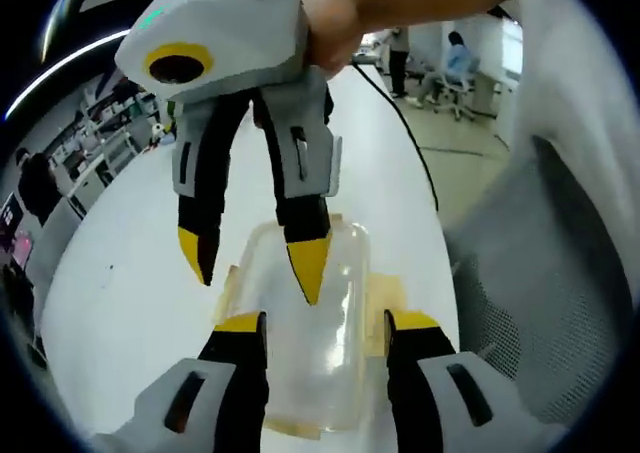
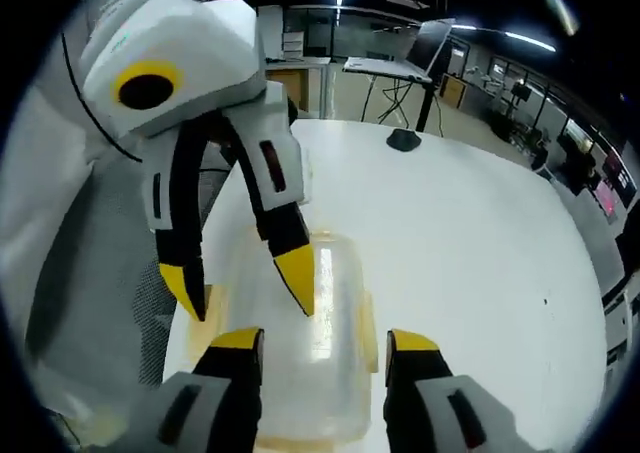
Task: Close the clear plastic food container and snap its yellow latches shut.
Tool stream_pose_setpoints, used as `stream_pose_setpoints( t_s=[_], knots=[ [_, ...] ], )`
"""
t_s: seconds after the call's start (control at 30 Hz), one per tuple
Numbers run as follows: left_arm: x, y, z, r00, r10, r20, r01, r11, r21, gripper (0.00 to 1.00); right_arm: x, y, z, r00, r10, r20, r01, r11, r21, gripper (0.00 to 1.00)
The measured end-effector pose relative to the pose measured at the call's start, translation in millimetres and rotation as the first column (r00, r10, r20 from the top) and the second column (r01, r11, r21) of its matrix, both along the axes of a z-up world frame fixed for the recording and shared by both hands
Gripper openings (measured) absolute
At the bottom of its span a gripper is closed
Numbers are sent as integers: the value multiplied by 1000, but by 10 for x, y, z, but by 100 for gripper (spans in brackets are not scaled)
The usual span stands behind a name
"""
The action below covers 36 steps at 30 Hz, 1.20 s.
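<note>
Two tools meet over one clear plastic container point(image 1: 305, 323), which lies flat on the white desk point(image 1: 130, 273) near its edge, with its lid on top.

From the left gripper view, the left tool point(image 1: 325, 335) rises from the bottom with its yellow-tipped jaws spread apart, one on each long side of the container and close to its pale yellow latches point(image 1: 386, 308); whether the tips touch the plastic cannot be told. The right tool point(image 1: 255, 258) comes down from above, held in a person's hand point(image 1: 335, 28), its jaws also spread: one tip hangs over the lid, the other over the desk just beside the container.

From the right gripper view the picture mirrors this (the same container point(image 2: 315, 343), seen from the other end). The right tool point(image 2: 325, 345) straddles the container with open jaws, and the left tool point(image 2: 245, 288) reaches down from the upper left, jaws apart, one tip over the lid, one just off its side by a latch point(image 2: 368, 328). A mesh office chair point(image 1: 540, 273) stands beside the desk.
</note>
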State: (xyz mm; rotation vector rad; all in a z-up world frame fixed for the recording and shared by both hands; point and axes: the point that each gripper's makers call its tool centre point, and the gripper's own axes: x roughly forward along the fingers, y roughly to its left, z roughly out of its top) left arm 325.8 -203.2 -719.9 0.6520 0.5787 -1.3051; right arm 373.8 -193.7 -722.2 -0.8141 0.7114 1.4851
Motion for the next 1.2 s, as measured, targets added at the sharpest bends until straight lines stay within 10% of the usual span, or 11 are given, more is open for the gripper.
stream_pose_setpoints(
  t_s=[0.43,0.5,1.2],
  knots=[
    [99,11,-134,996,18,90,-27,995,92,51,23,18,-107,994,70,-87,-79,992,-103,51],
    [96,-18,-147,995,10,104,-22,994,106,51,-75,4,-130,980,13,-198,-38,992,-119,47],
    [135,-89,-165,995,-8,95,-8,987,163,50,-15,23,-183,976,15,-218,-56,981,-187,42]
  ],
)
